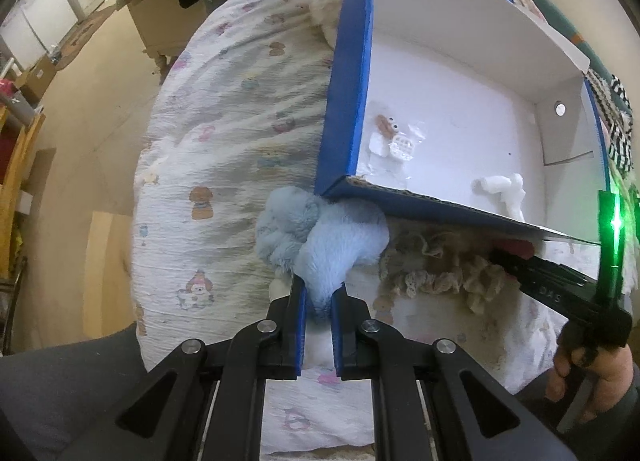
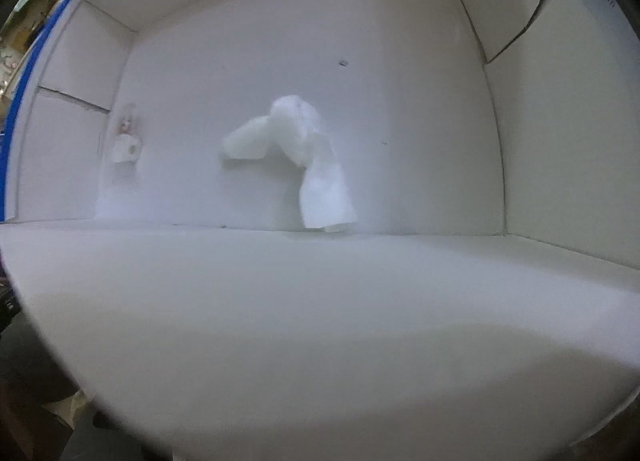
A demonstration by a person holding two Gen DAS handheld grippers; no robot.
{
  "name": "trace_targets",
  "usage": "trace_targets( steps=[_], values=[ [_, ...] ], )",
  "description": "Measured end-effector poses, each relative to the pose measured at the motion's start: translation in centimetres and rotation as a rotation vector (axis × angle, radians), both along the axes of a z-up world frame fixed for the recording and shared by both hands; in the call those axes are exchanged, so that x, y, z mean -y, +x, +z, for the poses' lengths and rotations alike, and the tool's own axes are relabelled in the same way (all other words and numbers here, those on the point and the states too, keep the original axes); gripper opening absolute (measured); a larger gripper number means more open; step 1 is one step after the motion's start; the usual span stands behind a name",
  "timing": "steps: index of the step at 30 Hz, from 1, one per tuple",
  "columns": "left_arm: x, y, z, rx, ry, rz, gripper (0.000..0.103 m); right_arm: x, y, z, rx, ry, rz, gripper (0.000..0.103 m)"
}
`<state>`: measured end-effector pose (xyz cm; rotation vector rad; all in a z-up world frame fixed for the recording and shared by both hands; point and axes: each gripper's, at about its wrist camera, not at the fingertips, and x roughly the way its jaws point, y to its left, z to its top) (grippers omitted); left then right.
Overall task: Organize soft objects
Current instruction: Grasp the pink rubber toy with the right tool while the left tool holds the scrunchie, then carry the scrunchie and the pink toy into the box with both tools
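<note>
**Lifting the blue plush toward the box mouth**

Gripping the light-blue plush toy (image 1: 320, 241), the left tongs (image 1: 319, 301) are closed on its lower end, near the bottom centre of the left wrist view. The toy runs lengthwise up the frame from the tongs, its bulk bunched against the near corner of the blue box (image 1: 348, 101), on the printed bed cover (image 1: 224, 133). The box's open white interior lies up and to the right of the toy, past the near cardboard wall, so my judgement is that the coming move means raising the plush over that wall and carrying it toward the upper right.

A white soft piece (image 1: 504, 189) already lies inside by the near wall, with a few small items (image 1: 394, 137) further left on the box floor. A cream lace cloth (image 1: 440, 269) lies on the bed just right of the plush, outside the box.

The right tongs (image 1: 516, 249) reach in from the lower right edge, tips near the lace under the box wall; their own camera shows only the box interior, and I cannot tell whether they grip anything. The left hand is clearly nearer the plush.
</note>
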<state>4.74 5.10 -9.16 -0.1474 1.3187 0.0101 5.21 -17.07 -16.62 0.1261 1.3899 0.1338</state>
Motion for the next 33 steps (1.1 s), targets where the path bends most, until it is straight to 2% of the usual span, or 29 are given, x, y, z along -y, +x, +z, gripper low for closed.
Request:
trace_targets(
  steps=[15, 19, 22, 27, 33],
  values=[
    [-2.7, -0.3, 1.6, 0.076, 0.046, 0.105, 0.010, 0.4, -2.3, 2.3, 0.059, 0.048, 0.003, 0.051],
    [-3.3, -1.3, 4.4, 0.181, 0.060, 0.135, 0.010, -0.1, -2.8, 3.3, 0.075, 0.079, 0.014, 0.051],
    [-3.3, -2.1, 6.6, 0.277, 0.085, 0.139, 0.010, 1.8, -3.5, 3.4, 0.090, 0.092, 0.021, 0.051],
    [-2.8, -2.5, 8.8, 0.366, 0.089, 0.127, 0.010, 1.8, -5.2, 5.7, 0.126, 0.105, 0.025, 0.051],
    [-1.4, -2.9, 10.7, 0.446, 0.092, 0.090, 0.010, 2.3, -6.8, 8.1, 0.175, 0.177, 0.021, 0.051]
  ],
)
